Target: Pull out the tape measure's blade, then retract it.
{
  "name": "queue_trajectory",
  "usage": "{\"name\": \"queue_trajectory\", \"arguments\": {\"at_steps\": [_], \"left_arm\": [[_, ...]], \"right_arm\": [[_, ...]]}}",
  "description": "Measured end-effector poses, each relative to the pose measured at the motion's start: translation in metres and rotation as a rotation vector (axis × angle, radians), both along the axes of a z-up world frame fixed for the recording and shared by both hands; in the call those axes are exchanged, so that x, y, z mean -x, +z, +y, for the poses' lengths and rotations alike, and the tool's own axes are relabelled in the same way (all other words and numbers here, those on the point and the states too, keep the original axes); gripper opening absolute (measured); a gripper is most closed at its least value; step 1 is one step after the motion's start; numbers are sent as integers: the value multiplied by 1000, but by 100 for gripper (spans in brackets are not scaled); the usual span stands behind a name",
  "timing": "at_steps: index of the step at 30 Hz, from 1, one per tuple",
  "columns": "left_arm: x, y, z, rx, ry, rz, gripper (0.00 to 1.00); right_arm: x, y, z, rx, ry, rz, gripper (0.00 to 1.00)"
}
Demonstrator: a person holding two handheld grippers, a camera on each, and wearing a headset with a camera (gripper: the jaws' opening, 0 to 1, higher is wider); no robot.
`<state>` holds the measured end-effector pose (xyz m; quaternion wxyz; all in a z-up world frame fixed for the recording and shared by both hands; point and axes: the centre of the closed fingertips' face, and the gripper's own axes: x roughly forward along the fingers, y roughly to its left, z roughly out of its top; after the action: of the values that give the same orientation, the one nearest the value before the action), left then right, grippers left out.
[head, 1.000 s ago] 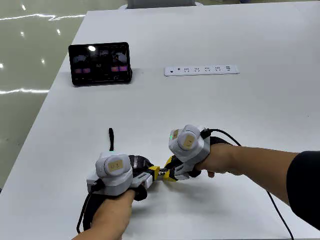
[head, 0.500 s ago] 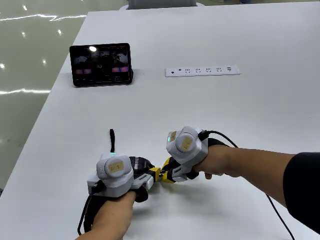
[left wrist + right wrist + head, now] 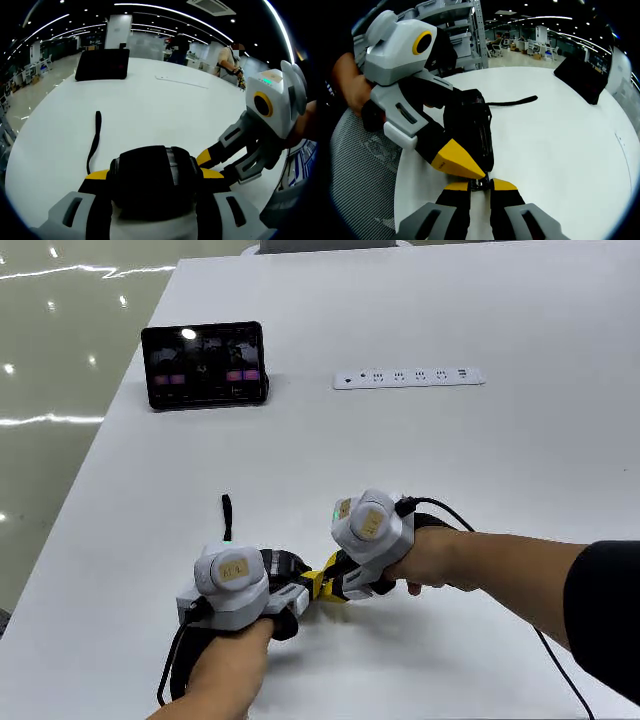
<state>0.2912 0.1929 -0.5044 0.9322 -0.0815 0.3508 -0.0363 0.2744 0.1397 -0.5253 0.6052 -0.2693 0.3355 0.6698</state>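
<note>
Looking down in the head view, we are gripping the black tape measure (image 3: 283,566) low on the white bench (image 3: 450,470) with the left tongs (image 3: 300,582). The right tongs (image 3: 328,588) are meeting it from the right, with the yellow tips close together. Its strap (image 3: 227,517) is lying flat on the bench beyond it. A tablet (image 3: 205,364) and a power strip (image 3: 408,378) are sitting well apart at the far side.

In the left gripper view, our left tongs are clamping the tape measure from both sides, and the right tongs are reaching in just beside it.

In the right gripper view, our right tongs are pinching together on the blade tip (image 3: 480,184), which is sitting just at the tape measure's mouth.
</note>
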Motion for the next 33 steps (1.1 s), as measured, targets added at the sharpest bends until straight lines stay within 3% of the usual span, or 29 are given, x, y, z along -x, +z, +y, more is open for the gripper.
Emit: {"name": "queue_trajectory", "arguments": {"at_steps": [33], "left_arm": [[1, 0, -2, 0, -17, 8, 65]], "right_arm": [[1, -2, 2, -4, -24, -27, 12]]}}
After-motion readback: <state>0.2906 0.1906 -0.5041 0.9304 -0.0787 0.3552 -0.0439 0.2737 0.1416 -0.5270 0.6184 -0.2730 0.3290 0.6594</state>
